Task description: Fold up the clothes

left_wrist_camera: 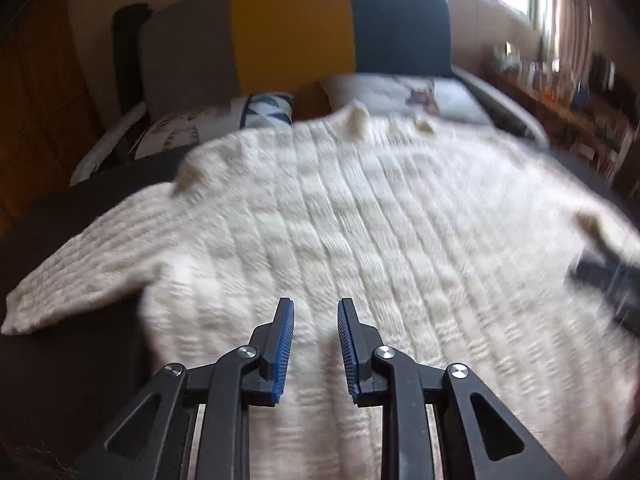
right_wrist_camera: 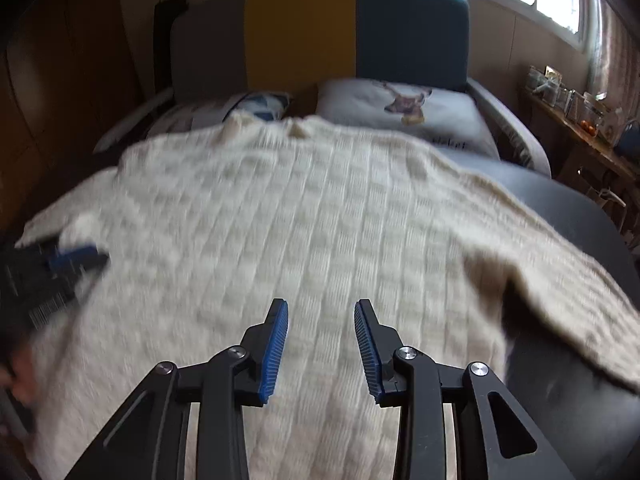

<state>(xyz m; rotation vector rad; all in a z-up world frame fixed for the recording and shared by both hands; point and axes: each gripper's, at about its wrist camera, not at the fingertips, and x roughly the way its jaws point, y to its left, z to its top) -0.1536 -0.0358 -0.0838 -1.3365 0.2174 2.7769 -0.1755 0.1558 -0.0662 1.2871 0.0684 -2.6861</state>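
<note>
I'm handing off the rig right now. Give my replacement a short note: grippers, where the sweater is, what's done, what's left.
Left gripper: open, holding nothing, over the lower body of the sweater.
Right gripper: open, holding nothing, also over the lower body.
Sweater: cream knit, spread flat on the dark bed, neck toward the pillows and headboard. Both sleeves lie out to the sides, one toward each edge of the bed.
Done: sweater laid out; no fold visible yet.
Left: fold each sleeve in over the body, then fold the body. The views are motion-blurred, so check edges before gripping.
</note>
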